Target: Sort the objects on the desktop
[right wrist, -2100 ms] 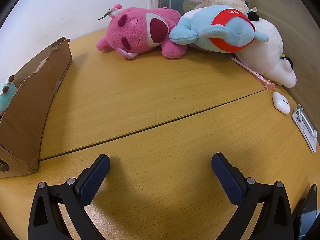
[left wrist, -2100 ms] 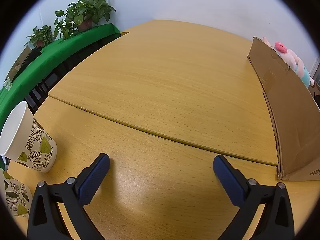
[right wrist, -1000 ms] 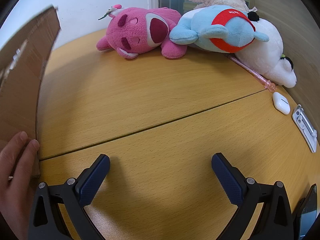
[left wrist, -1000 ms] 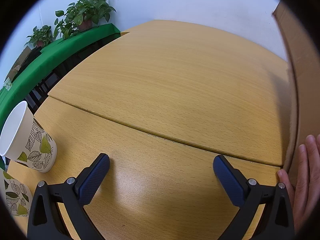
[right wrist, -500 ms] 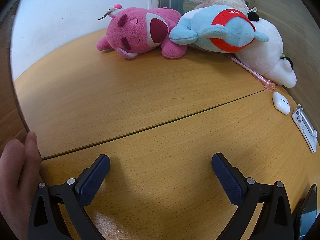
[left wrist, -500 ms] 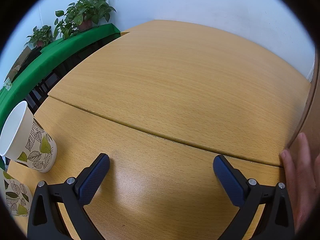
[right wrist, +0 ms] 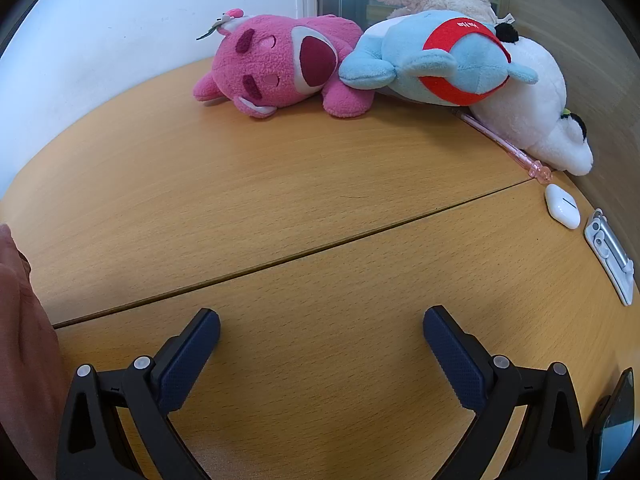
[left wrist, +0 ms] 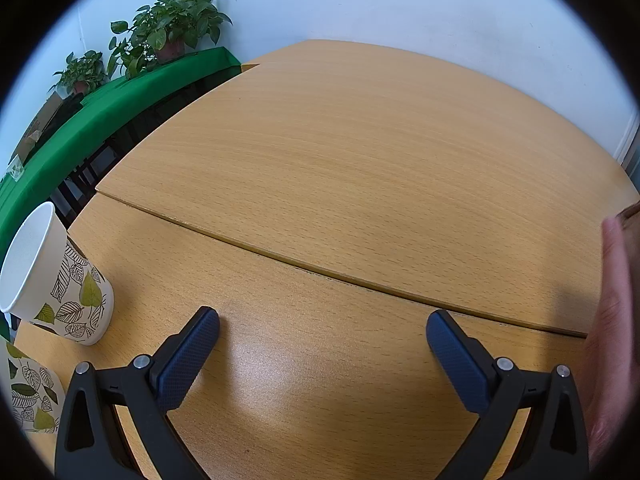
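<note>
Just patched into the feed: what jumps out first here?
The plush pile at the table's far edge: a pink bear, a blue toy with a red band, a white one behind. At the left gripper's far left stands a leaf-print paper cup. Both grippers are open, empty.

The left gripper [left wrist: 322, 330] hangs low with its two blue-padded fingers [left wrist: 188, 356] spread wide, gripping nothing. The right gripper [right wrist: 321, 329] is posed the same way, fingers [right wrist: 452, 354] wide apart and empty. A bare hand [left wrist: 612, 344] shows blurred at the frame edge between the two grippers.
</note>
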Tool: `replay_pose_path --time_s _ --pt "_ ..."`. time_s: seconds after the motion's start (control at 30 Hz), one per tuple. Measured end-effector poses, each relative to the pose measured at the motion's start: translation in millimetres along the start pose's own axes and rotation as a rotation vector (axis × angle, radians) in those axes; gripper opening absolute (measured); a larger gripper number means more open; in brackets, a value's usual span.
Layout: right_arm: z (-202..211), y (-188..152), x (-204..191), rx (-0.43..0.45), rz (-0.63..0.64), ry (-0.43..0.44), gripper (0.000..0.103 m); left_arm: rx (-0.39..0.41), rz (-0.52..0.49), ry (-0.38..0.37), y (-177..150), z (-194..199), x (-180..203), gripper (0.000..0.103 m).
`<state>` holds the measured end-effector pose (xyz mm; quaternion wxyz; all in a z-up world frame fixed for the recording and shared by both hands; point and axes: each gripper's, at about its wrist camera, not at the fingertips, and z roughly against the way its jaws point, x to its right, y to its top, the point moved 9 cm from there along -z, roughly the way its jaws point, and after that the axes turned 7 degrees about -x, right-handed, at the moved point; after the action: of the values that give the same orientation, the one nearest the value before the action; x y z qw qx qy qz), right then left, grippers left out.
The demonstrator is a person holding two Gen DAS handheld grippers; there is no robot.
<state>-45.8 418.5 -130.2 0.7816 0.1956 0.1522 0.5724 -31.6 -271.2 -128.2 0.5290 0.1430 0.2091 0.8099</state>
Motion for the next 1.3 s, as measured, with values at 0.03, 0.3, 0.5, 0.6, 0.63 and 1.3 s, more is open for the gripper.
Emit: replay_pose_path --time_s 0.03,0.3,0.5,0.6,0.63,1.3 --pt "0.1 0.2 0.1 0.0 0.0 0.0 0.103 0.0 0.0 0.0 -0.1 0.0 0.1 0.103" --pt "0.8 0.8 0.0 -0.001 0.001 0.0 0.103 0.001 0.001 0.0 -0.3 -1.0 0.3 0.103" --pt "0.7 1.8 0.3 -0.001 0.001 0.0 0.103 0.001 0.001 0.0 -0.3 -1.0 0.4 0.103" --pt "1.7 3.1 0.7 -0.001 0.001 0.0 0.103 0.001 0.001 0.0 -0.3 -1.0 0.5 0.103" --pt "2.0 3.5 0.6 -0.001 0.001 -0.001 0.103 0.001 0.001 0.0 -0.3 -1.0 0.5 0.103" --pt "1.1 1.8 0.2 0.001 0.004 0.001 0.103 0.0 0.002 0.001 -0.5 -0.8 0.8 0.103"
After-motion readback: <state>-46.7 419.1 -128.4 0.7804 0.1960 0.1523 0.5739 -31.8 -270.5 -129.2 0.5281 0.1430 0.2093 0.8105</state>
